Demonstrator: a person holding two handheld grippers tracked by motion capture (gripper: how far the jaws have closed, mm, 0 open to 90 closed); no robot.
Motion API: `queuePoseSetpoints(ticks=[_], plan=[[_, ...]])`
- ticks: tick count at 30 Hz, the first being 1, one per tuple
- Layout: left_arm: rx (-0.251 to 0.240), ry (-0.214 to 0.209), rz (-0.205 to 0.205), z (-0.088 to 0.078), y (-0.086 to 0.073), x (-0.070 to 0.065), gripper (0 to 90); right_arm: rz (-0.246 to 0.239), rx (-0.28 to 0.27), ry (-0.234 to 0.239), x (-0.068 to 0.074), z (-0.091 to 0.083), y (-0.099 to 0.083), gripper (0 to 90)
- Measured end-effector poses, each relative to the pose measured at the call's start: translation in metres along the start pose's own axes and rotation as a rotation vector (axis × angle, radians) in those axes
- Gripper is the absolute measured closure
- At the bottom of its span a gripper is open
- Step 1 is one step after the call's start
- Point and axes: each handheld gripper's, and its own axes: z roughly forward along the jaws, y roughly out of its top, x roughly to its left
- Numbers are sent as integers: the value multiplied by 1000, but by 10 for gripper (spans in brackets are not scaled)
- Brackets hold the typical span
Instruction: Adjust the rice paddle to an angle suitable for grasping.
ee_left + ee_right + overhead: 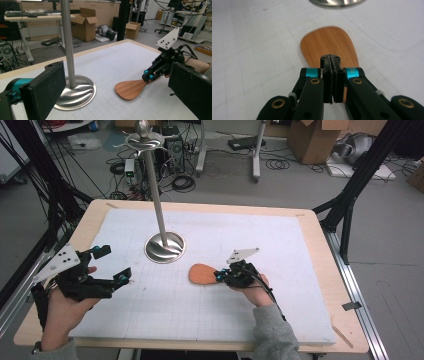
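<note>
high view: wooden spatula (201, 274) on the white mat (280, 250), long axis left-right, blade pointing left, near-right of the steel stand base (165, 247). right gripper (220, 276) pinches its handle end. left gripper (112, 267) spread, well apart

left gripper view: blade (130, 89) beside the base

right gripper view: jaws pressed on the handle, blade pointing away

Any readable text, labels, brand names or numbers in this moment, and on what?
None can be read.
White mat: a printed grid, no words or numbers.
Wooden spatula, metal stand and both hand-held grippers: no markings visible.
Cardboard boxes in the background: any print is too small and blurred to read.
</note>
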Motion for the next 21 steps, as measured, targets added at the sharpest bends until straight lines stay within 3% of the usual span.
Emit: queuePoseSetpoints(ticks=[9, 11, 17, 21], plan=[[-11, 1, -7, -4, -1, 3, 29, -4, 9, 34, 3, 37, 29, 891], [-9, 0, -7, -4, -1, 3, 29, -16, 17, 23, 4, 45, 35, 891], [1, -12, -1, -3, -1, 2, 29, 13, -4, -18, 4, 62, 40, 891], [4, -12, -1, -2, -2, 2, 29, 11, -9, -31, 4, 66, 43, 891]])
